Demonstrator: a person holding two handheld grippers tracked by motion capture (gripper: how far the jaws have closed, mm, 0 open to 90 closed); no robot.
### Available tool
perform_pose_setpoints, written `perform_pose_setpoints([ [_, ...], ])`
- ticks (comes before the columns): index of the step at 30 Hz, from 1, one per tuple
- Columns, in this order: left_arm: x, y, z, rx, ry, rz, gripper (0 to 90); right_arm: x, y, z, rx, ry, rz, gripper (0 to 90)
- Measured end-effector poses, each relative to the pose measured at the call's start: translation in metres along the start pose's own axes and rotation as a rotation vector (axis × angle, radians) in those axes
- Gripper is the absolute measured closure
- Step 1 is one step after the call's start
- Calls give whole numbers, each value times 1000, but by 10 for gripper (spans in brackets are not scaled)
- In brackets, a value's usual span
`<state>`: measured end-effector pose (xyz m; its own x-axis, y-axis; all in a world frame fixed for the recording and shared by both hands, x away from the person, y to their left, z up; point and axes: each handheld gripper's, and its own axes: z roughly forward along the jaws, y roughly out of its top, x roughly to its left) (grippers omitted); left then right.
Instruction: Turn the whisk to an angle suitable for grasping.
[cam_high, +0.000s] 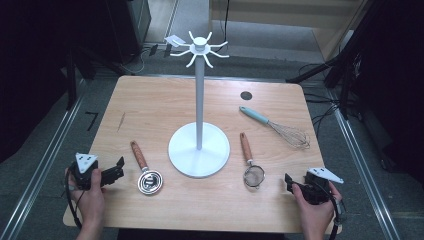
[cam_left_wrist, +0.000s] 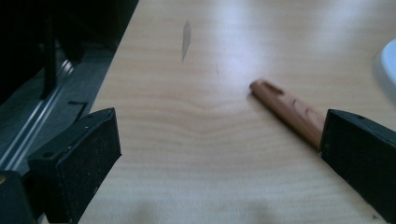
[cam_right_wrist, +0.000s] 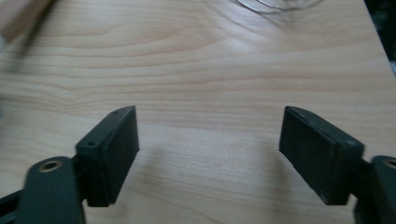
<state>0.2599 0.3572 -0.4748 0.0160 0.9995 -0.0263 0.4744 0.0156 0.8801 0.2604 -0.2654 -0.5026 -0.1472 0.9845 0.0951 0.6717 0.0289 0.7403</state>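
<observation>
Wooden table (cam_high: 150, 100), both hand-held grippers agape, empty

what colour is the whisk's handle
Light teal on the whisk handle, clearest in the high view.

One sign can be read: a black mark shaped like the numeral 7 (cam_high: 92, 120) on the grey floor (cam_high: 47, 145), at the left of the high view, just off the left edge of the worktop (cam_high: 150, 100). The white tag (cam_high: 174, 40) at the top of that view, beside the head of the stand (cam_high: 199, 47), is too small to read.
</observation>
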Motion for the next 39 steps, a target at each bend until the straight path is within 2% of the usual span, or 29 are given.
perform_pose_setpoints([
  [1,1,-1,0,-13,5,-3,0,1,3,-2,2,16,-28,249],
  [4,4,-6,3,-12,-18,-25,0,5,15,-7,19,40,-133,259],
  [7,4,-7,2,-32,-2,-31,0,5,34,-12,21,129,-208,291],
  [9,2,-7,1,-37,-1,-9,0,4,45,-12,26,158,-235,348],
  [11,-1,-8,0,-35,0,26,0,4,57,-12,33,165,-285,367],
  [13,-3,-8,1,-34,8,42,0,6,71,-11,24,165,-338,387],
  [16,-1,-7,2,-26,10,19,0,7,91,-3,26,175,-391,373],
  [19,0,-8,1,-35,6,13,0,5,109,8,79,179,-414,393],
  [21,0,-7,1,-28,5,15,0,1,120,15,126,205,-413,404],
  [23,0,-7,1,-24,5,13,0,-1,129,21,140,238,-401,412],
  [26,-1,-7,1,-24,6,22,0,-1,140,27,153,258,-425,443],
  [27,-1,-7,1,-22,8,23,0,0,144,30,160,253,-443,499],
  [28,-1,-7,1,-21,9,23,0,3,147,32,168,236,-451,520],
  [30,-1,-7,2,-18,12,18,0,8,157,40,190,238,-479,557],
  [31,-1,-7,3,-12,10,20,0,11,160,43,198,229,-492,559],
  [35,-1,-7,2,-23,12,10,0,20,175,58,220,257,-523,538],
  [39,-1,-7,2,-19,14,10,0,33,184,74,253,278,-596,502],
])
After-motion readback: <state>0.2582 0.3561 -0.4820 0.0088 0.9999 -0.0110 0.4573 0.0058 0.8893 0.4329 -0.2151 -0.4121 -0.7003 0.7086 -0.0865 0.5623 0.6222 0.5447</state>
